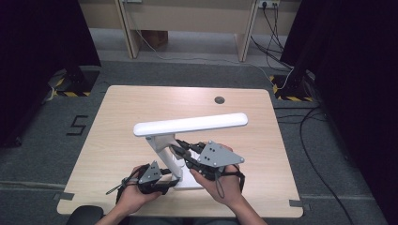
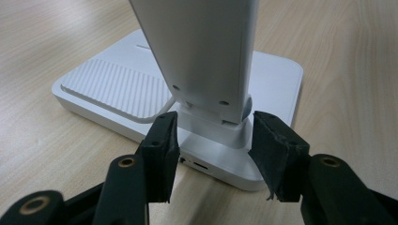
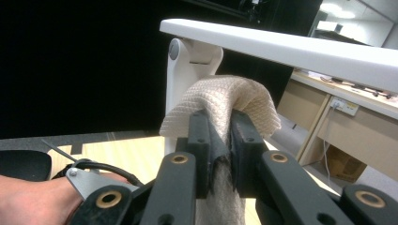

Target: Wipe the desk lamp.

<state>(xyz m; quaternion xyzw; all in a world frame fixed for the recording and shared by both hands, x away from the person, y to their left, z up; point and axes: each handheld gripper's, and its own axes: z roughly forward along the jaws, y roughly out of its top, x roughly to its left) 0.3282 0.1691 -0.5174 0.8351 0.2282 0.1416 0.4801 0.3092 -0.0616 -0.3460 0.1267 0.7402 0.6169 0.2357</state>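
A white desk lamp point(image 1: 190, 124) stands on the wooden table point(image 1: 117, 136), its long head level above a leaning stem. My left gripper point(image 1: 170, 177) sits low at the lamp's flat base point(image 2: 112, 89). Its jaws point(image 2: 213, 140) clamp the hinge block point(image 2: 211, 129) at the foot of the stem from both sides. My right gripper point(image 1: 178, 149) is higher, by the stem under the head. It is shut on a beige waffle-weave cloth point(image 3: 220, 96), which bulges over the jaw tips point(image 3: 218, 126) beside the lamp's upper hinge point(image 3: 180, 56).
A small round grommet point(image 1: 219, 100) is set in the table's far side. The table's front edge lies just under the person's hands. Dark curtains flank the table. A desk and cables point(image 1: 272, 28) stand beyond the far edge.
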